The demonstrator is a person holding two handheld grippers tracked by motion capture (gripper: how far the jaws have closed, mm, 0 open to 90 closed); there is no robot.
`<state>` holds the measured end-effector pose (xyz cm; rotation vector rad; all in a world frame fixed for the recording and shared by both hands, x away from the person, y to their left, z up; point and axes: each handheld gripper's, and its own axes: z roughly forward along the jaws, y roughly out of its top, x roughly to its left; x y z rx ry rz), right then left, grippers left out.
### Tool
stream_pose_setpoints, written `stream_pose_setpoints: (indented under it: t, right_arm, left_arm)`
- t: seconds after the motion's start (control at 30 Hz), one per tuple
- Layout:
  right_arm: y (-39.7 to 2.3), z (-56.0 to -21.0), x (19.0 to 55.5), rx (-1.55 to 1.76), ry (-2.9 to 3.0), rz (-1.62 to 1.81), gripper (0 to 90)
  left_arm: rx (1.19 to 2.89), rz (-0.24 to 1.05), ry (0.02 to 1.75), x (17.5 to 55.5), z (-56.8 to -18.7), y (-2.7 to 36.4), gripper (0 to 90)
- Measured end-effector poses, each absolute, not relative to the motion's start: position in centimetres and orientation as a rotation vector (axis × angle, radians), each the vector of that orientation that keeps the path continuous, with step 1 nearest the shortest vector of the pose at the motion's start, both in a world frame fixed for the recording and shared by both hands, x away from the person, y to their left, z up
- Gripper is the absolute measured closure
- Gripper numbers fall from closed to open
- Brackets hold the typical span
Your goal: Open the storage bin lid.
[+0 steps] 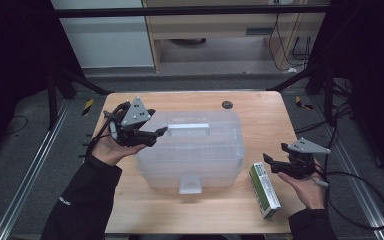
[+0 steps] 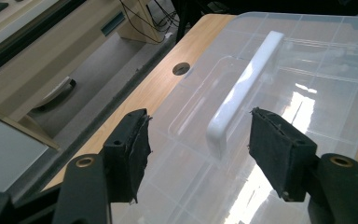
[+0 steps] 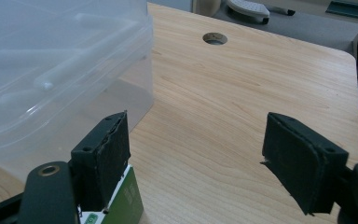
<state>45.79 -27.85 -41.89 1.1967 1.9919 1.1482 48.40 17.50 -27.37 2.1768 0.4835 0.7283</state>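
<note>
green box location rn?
High view: the green box lies flat on the table near its front right, between the clear bin and the right tool.

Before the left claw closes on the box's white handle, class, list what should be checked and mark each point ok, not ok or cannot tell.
1. Left claw open: ok, jaws spread wide.
2. White handle lined up between the jaws: ok, its near end sits between them, not yet touched.
3. Clear plastic box lid shut: ok; whether the front latch is locked: cannot tell.
4. Right claw clear of the box: ok, open above the table.
5. Green carton clear of the box: ok, lying beside it.
</note>
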Motion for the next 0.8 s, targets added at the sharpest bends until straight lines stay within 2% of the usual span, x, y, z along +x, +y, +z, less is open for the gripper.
stream_pose_setpoints:
  t: [0.8]
  right_arm:
    - [-27.8, -42.0, 45.9, 1.190, 2.009, 1.143, 23.2]
  left_arm:
    - [2.299, 0.719, 0.392, 49.7, -28.3, 14.6, 40.9]
